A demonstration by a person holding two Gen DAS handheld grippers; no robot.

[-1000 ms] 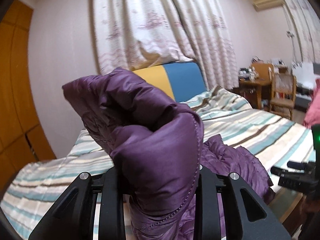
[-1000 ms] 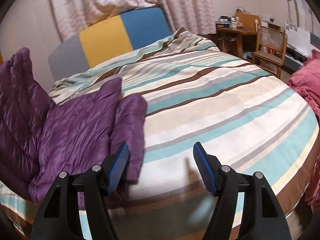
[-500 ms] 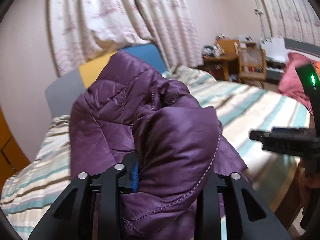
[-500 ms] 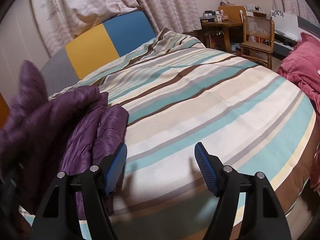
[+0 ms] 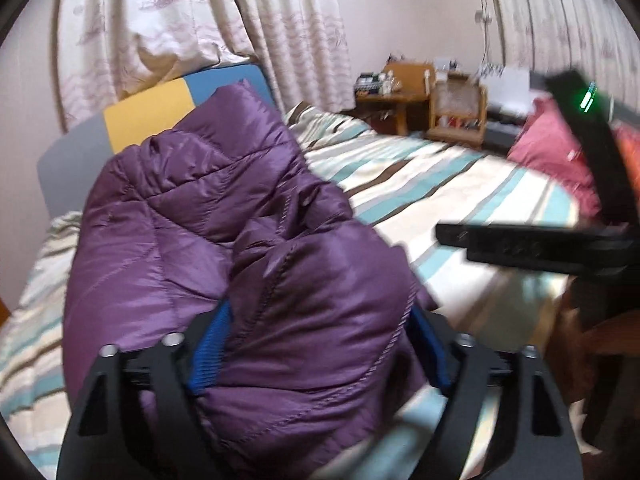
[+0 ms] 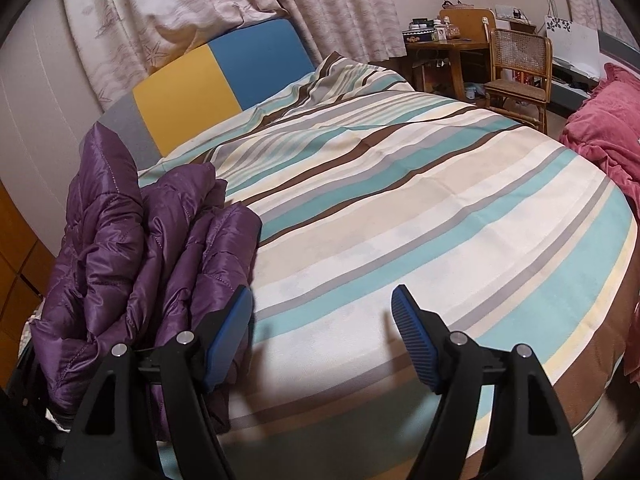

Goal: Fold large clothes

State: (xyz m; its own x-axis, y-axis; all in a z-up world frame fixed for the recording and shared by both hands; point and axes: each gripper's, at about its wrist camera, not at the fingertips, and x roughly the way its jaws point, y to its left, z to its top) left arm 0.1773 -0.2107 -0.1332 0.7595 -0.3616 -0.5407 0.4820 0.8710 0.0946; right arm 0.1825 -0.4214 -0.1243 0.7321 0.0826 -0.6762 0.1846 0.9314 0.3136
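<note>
Purple quilted down jacket point(image 5: 224, 240), lying bunched on the striped bed cover point(image 6: 420, 208) at the bed's near left corner, with its long axis running from the bed edge toward the yellow-and-blue headboard point(image 6: 216, 80). In the left wrist view the jacket fills the field from 6 o'clock to 11 o'clock, and a folded lobe of it sits directly between the fingers of the left claw point(image 5: 320, 356). The left claw's jaws have just been opening and now stand wide; the blue pads point(image 5: 210, 356) flank the lobe and appear no longer to press it, so the fabric is judged released, not gripped. In the right wrist view the jacket lies at 9 o'clock from the right claw point(image 6: 320, 340), whose left finger is just beside the jacket's edge; whether it touches cannot be told. The right claw is moderately wide and empty, above bare bed cover. The left hand is the nearer to the garment; the next fold is judged to start from that side.
</note>
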